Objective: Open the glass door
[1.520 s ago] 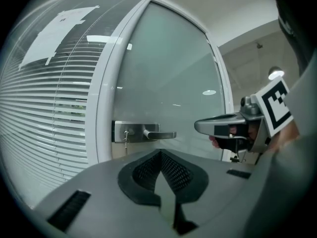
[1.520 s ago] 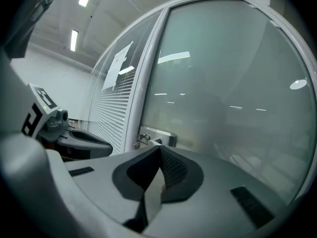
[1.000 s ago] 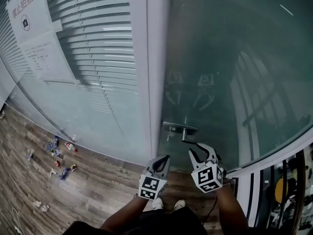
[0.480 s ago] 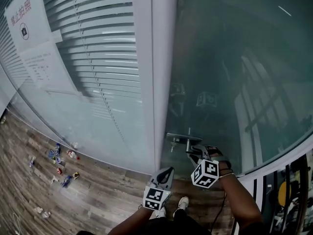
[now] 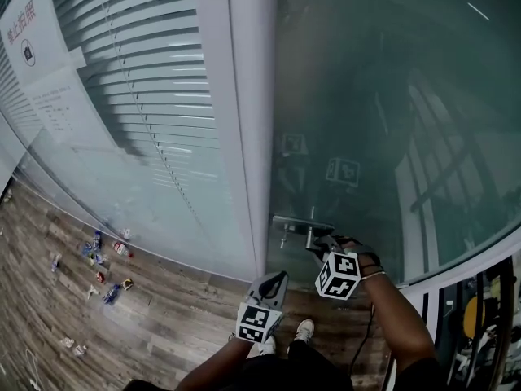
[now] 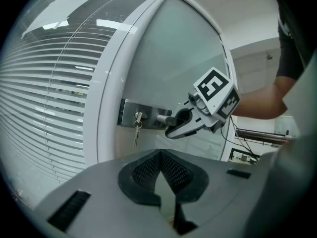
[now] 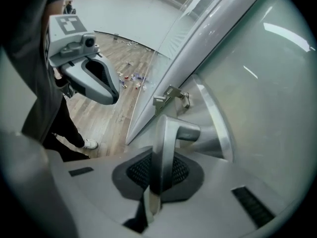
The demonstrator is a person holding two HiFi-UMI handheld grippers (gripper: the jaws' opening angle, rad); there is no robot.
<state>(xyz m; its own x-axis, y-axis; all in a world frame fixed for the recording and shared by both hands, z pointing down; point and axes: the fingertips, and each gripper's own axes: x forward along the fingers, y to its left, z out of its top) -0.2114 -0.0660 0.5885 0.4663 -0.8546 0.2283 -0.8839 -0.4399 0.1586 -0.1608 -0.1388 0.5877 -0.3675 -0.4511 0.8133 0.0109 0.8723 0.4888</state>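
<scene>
We take this for an office interior. A glazed partition in a white frame has slatted blinds behind it and printed notices taped to the glass. Beside it stands a frosted glass door with a steel lever handle and a key in its lock, over wood-look flooring.

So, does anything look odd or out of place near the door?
Small bits of litter lie scattered on the wood floor by the glass wall. A key hangs in the door lock. Nothing looks damaged.
</scene>
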